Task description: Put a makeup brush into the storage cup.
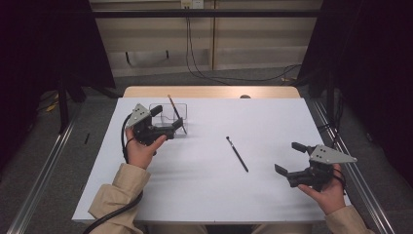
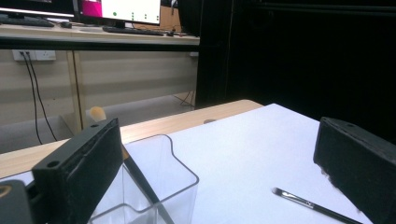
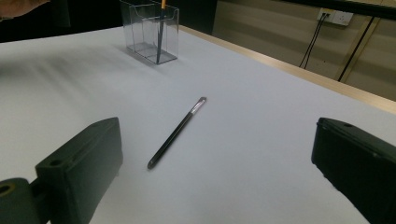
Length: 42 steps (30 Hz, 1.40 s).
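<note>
Your left gripper point(image 1: 171, 130) sits level near the tabletop's far left corner, jaws wide apart and empty, right against the clear holder point(image 1: 168, 111). A brush point(image 1: 174, 109) stands tilted inside that holder, its pale tip leaning toward the far edge. Your right gripper point(image 1: 288, 159) rests low near the right edge, jaws spread wide and holding nothing, aimed at the second brush point(image 1: 237, 154). That brush lies flat around the middle of the white tabletop point(image 1: 209, 195), well apart from both grippers. Bare surface runs along the near edge.
</note>
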Each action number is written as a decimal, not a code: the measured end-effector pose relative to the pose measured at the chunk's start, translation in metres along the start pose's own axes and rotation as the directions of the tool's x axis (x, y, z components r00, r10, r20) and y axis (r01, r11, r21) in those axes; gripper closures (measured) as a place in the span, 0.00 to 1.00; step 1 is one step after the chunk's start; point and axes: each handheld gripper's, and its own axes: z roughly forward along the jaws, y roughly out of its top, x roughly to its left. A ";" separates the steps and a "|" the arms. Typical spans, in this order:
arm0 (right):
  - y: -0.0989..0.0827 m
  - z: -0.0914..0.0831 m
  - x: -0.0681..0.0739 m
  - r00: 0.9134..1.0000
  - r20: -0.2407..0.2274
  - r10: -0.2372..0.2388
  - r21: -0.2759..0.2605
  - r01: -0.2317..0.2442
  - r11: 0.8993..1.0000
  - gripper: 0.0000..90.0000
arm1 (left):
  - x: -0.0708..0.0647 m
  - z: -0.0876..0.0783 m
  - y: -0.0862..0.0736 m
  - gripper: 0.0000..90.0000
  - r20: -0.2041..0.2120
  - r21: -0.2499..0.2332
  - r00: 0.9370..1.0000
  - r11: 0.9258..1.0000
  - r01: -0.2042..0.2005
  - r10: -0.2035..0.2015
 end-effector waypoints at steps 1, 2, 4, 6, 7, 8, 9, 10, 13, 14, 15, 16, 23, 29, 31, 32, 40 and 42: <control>0.000 0.000 0.000 1.000 -0.001 -0.002 0.000 0.002 1.000 0.02 | 0.000 -0.001 -0.001 0.01 0.005 -0.002 1.000 1.000 0.006 -0.006; 0.000 0.000 0.000 1.000 -0.002 -0.001 -0.001 0.001 1.000 0.02 | 0.000 -0.003 -0.001 0.01 0.009 -0.001 1.000 1.000 0.002 -0.002; 0.000 0.000 0.000 1.000 -0.002 0.000 -0.001 0.000 1.000 0.02 | -0.001 -0.005 -0.002 0.00 0.021 -0.004 1.000 1.000 0.005 -0.005; 0.000 0.000 0.000 1.000 -0.003 -0.001 -0.001 0.001 1.000 0.02 | 0.000 -0.007 -0.003 0.00 0.034 0.014 0.999 1.000 -0.014 0.014; 0.000 0.000 0.000 1.000 -0.003 -0.001 -0.001 0.001 1.000 0.02 | -0.001 -0.008 -0.004 0.00 0.034 0.008 0.999 1.000 -0.015 0.015; 0.000 0.001 0.000 1.000 -0.003 -0.002 -0.001 0.002 1.000 0.02 | -0.001 -0.009 -0.005 0.00 0.036 0.011 0.999 1.000 -0.024 0.023; 0.000 0.001 0.000 1.000 -0.003 -0.003 -0.002 0.003 1.000 0.02 | -0.001 -0.010 -0.005 0.00 0.038 0.013 0.999 1.000 -0.017 0.017; 0.000 0.001 0.000 1.000 -0.003 -0.002 -0.002 0.002 1.000 0.02 | -0.002 -0.011 -0.005 0.00 0.043 0.007 0.999 1.000 -0.015 0.014; 0.001 0.001 0.000 1.000 -0.004 -0.004 0.000 0.004 1.000 0.02 | -0.003 -0.015 -0.005 0.00 0.050 0.017 0.998 0.999 -0.036 0.035; 0.001 0.001 0.000 1.000 -0.003 -0.004 -0.001 0.004 1.000 0.02 | -0.003 -0.016 -0.006 0.00 0.052 0.018 0.998 0.999 -0.035 0.034; 0.001 0.002 0.000 1.000 -0.003 -0.003 -0.003 0.003 1.000 0.02 | -0.004 -0.016 -0.006 0.00 0.058 0.019 0.998 0.999 -0.035 0.034; 0.001 0.002 0.000 1.000 -0.005 -0.004 -0.003 0.004 1.000 0.02 | -0.004 -0.017 -0.007 0.00 0.063 0.026 0.997 0.999 -0.036 0.035; 0.002 0.004 0.000 1.000 -0.012 -0.005 -0.004 0.005 1.000 0.02 | -0.006 -0.028 -0.008 0.00 0.105 0.030 0.993 0.997 -0.064 0.061; 0.003 0.007 0.000 1.000 -0.016 -0.010 -0.005 0.010 1.000 0.02 | -0.006 -0.038 -0.010 0.00 0.118 0.040 0.990 0.996 -0.076 0.071; 0.003 0.007 0.001 1.000 -0.017 -0.010 -0.004 0.010 1.000 0.02 | -0.005 -0.042 -0.011 0.00 0.119 0.036 0.990 0.996 -0.078 0.073; 0.003 0.008 0.001 1.000 -0.018 -0.010 -0.004 0.010 1.000 0.02 | -0.005 -0.044 -0.011 0.00 0.122 0.036 0.990 0.996 -0.079 0.074; 0.005 0.012 0.001 1.000 -0.026 -0.010 -0.007 0.010 1.000 0.02 | -0.003 -0.058 -0.015 0.00 0.117 0.046 0.989 0.994 -0.094 0.089; 0.005 0.012 0.001 1.000 -0.029 -0.011 -0.011 0.011 1.000 0.02 | -0.003 -0.061 -0.016 0.00 0.114 0.041 0.990 0.995 -0.086 0.081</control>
